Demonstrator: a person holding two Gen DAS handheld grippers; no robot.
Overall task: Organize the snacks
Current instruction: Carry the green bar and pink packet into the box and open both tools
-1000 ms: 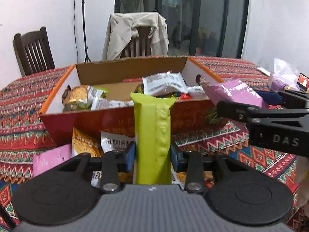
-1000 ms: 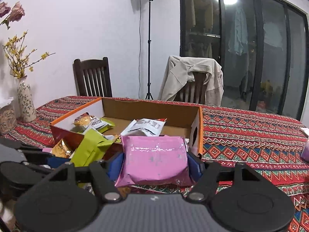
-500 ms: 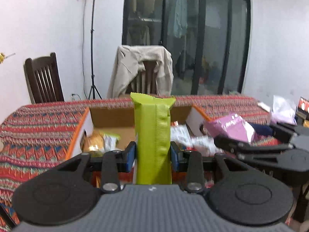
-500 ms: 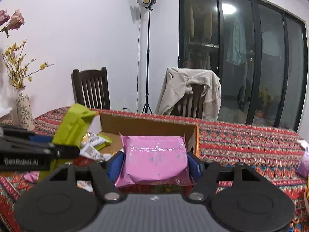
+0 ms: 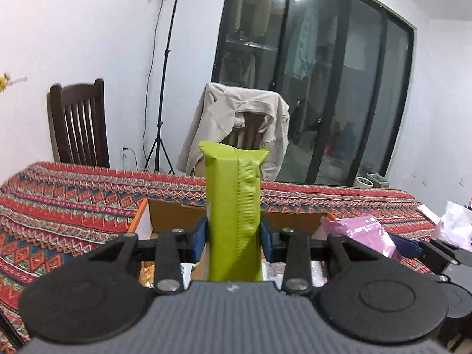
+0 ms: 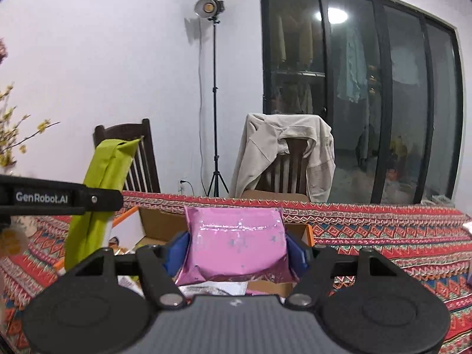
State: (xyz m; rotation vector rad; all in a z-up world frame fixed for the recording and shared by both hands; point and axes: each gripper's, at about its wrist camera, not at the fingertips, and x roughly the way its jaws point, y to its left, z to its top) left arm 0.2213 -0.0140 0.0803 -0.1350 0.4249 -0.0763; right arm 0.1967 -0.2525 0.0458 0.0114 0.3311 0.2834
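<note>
Gripping a green snack bar (image 5: pixel 233 215) upright, my left gripper (image 5: pixel 233 234) blocks most of the cardboard box (image 5: pixel 174 216) beneath. My right gripper (image 6: pixel 236 252) clamps a pink packet (image 6: pixel 236 244); the box contents on the bench (image 6: pixel 383 233) are barely legible.

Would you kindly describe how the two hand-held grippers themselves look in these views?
Each hand-held gripper, left and right, has a grey ribbed body, two round black discs, black linkage bars with silver rivets, and blue finger pads. White "GenRobot.AI" lettering marks the left one's black side. No cables or sleeves show.
</note>
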